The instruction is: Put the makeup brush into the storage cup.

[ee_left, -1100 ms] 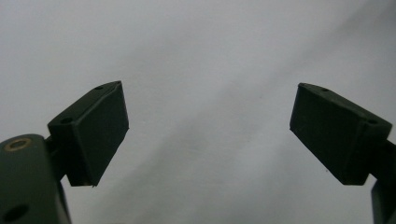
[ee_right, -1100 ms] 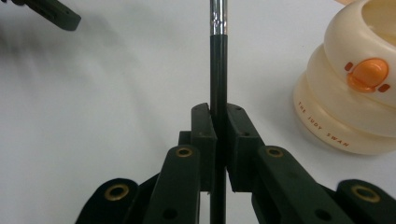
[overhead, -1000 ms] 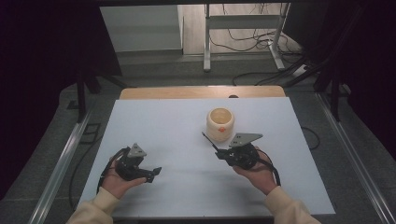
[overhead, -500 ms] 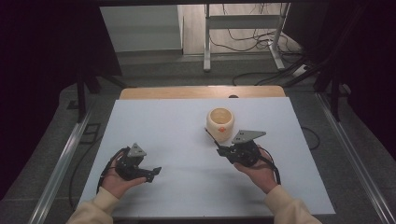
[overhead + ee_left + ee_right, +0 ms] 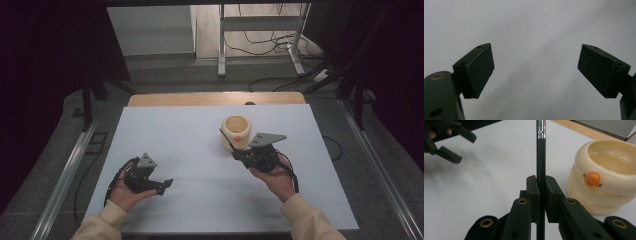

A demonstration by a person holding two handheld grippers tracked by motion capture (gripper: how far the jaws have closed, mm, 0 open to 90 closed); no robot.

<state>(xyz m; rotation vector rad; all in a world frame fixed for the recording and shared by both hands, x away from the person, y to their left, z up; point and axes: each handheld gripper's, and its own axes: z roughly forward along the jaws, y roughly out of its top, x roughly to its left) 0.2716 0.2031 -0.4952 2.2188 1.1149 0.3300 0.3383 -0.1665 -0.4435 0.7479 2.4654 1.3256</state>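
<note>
From above, we see our right tool (image 5: 234, 151) sitting just in front of the cream pot (image 5: 236, 131) on the white desk (image 5: 200, 130), clamped on a thin dark rod (image 5: 226, 139) that slants up toward the pot's near side. Whether the rod's tip touches the pot we can't tell from up here. Our left tool (image 5: 162, 184) is well apart, low over the near left of the desk, carrying nothing.

Left gripper view next: its jaws are spread wide with plain desk (image 5: 529, 30) between them, so the left tool (image 5: 535, 70) is released and idle.

Right gripper view is the useful one. The right tool (image 5: 541, 200) is clenched on the rod (image 5: 540, 157), which runs straight up between the pads, black near the grip and shiny metal higher up. The pot (image 5: 606, 177) stands just to the side, a ribbed, rounded thing with an orange knob (image 5: 592, 179) on its wall and an open mouth. The left tool (image 5: 451, 142) shows far off at the top corner.

Handling guess: the rod looks stiff, light and a bit slick, so gripping the black section beats the metal part. The pot looks like light plastic that'd skid if poked, so we'd steady it by the rim.
</note>
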